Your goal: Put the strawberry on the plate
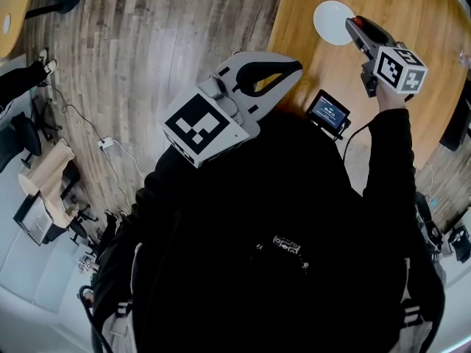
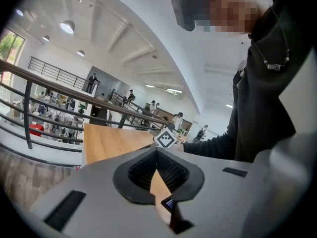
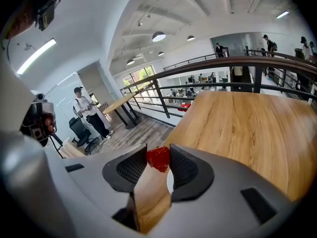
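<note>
In the right gripper view a red strawberry (image 3: 158,158) sits pinched between the two dark pads, my right gripper (image 3: 158,155) shut on it. Just beneath it a white sliver of the plate (image 3: 170,180) shows through the gap. From the head view, the right gripper (image 1: 355,23) hangs over the near edge of the round white plate (image 1: 331,22), which lies on the wooden table (image 1: 419,13). My left gripper (image 1: 296,68) is held up close to the body over the table's left edge. Its tips touch with nothing between them, as the left gripper view (image 2: 157,158) also shows.
A small black device with a lit screen (image 1: 329,112) sits at the table's near edge below the plate. Wood-plank floor (image 1: 147,43) lies left of the table. A railing (image 3: 237,63) and other people stand beyond the table's far end.
</note>
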